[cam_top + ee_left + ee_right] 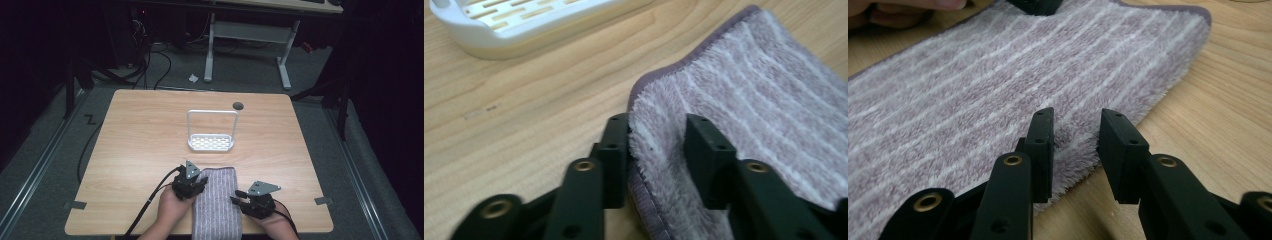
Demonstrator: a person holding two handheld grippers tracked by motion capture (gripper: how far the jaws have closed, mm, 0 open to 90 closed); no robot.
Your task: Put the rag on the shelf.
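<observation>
The striped towel (217,202) lies flat on the counter (140,140), not lifted yet. The left gripper (656,137) straddles its edge, jaws apart. The right gripper (1075,145) straddles the other edge, loose too. A white rack (211,142) waits beyond them.

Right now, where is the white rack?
In the high view the white rack stands near the table's middle, just beyond the striped towel and below the dark round hole.
</observation>
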